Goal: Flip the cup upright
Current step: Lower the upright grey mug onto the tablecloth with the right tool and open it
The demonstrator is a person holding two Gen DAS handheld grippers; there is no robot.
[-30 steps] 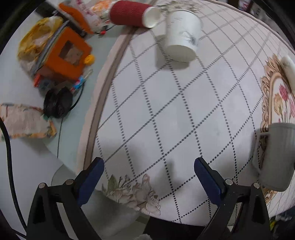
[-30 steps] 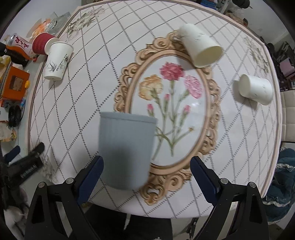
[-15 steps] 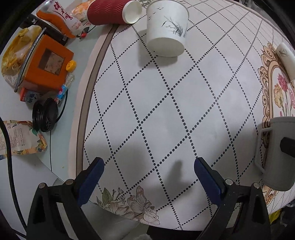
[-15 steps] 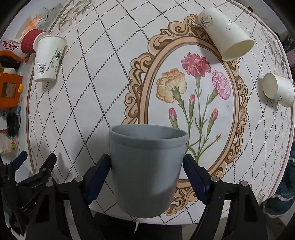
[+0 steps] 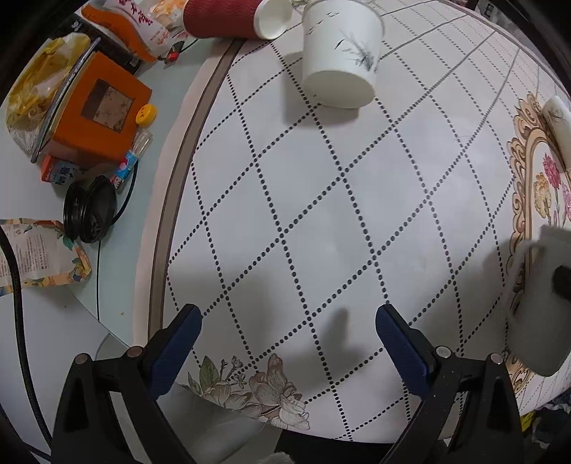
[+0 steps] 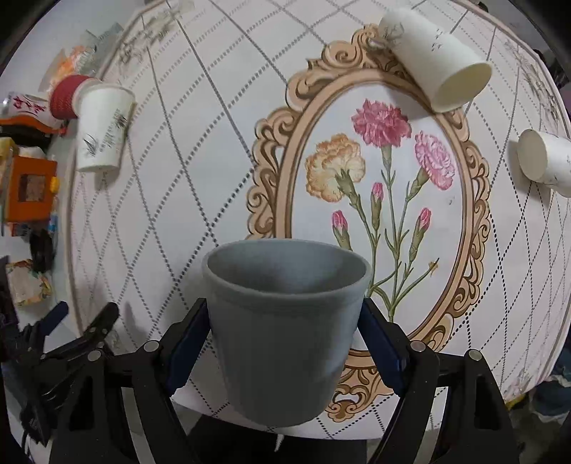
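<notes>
My right gripper [image 6: 283,344] is shut on a grey ribbed cup [image 6: 283,332], both blue pads pressed on its sides. The cup's mouth faces up and it is held above the table's front edge. The same grey cup with its handle [image 5: 539,303] shows at the far right of the left wrist view, a black finger across it. My left gripper [image 5: 287,344] is open and empty above the quilted tablecloth [image 5: 321,214].
A white paper cup [image 5: 339,60] stands upright near the table's left edge, also seen in the right wrist view [image 6: 101,130]. A red cup [image 5: 232,18] lies beside it. Two white cups [image 6: 435,60] [image 6: 546,160] lie on their sides. Orange box [image 5: 96,107] and clutter sit left.
My right gripper closed on the grey cup and lifted and tilted it so its mouth faces up. My left gripper drifted slightly nearer the white paper cup, still open.
</notes>
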